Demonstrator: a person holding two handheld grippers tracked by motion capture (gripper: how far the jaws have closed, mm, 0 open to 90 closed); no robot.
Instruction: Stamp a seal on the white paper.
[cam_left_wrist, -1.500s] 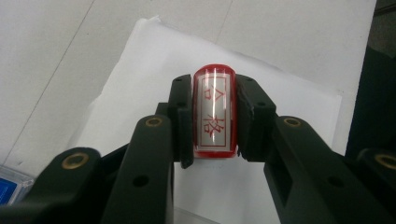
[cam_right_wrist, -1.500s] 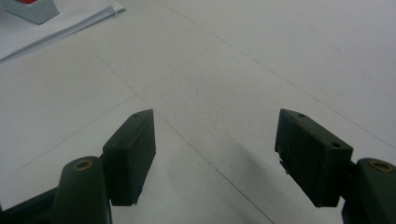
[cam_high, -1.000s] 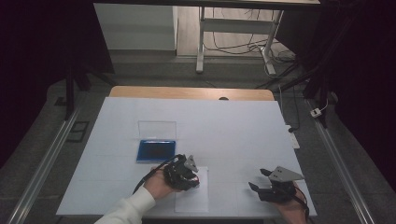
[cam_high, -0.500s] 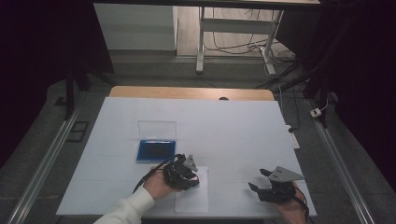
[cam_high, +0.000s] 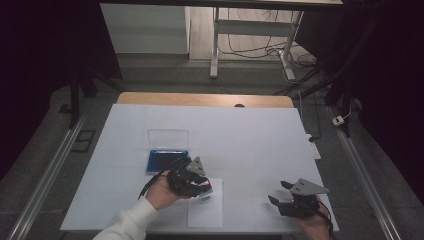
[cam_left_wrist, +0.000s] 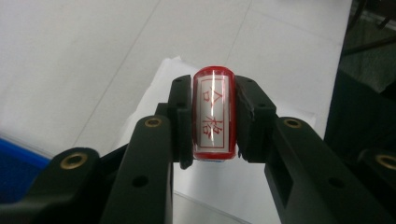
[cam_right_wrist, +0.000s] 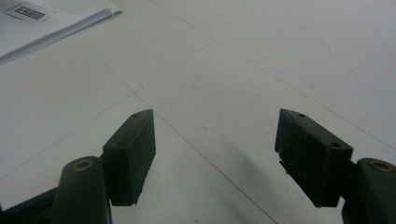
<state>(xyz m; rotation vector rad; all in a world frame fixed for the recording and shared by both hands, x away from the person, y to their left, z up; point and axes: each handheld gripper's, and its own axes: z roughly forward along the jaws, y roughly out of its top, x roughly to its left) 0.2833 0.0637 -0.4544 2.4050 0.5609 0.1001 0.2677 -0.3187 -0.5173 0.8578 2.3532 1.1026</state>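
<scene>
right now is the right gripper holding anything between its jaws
No, the right gripper has its jaws spread wide with nothing between them but the bare white table.

Stamp (cam_left_wrist: 213, 114) flanks covered by the pads (cam_left_wrist: 181, 122) clamping it; base cut off behind them. Characters on its face too stylised to read. Blue tray (cam_left_wrist: 16, 161) left of the left gripper (cam_left_wrist: 213, 116) cropped at the frame edge. Label print on paper (cam_right_wrist: 30, 11) ahead-left of the right gripper (cam_right_wrist: 215, 158) too small to read.
</scene>
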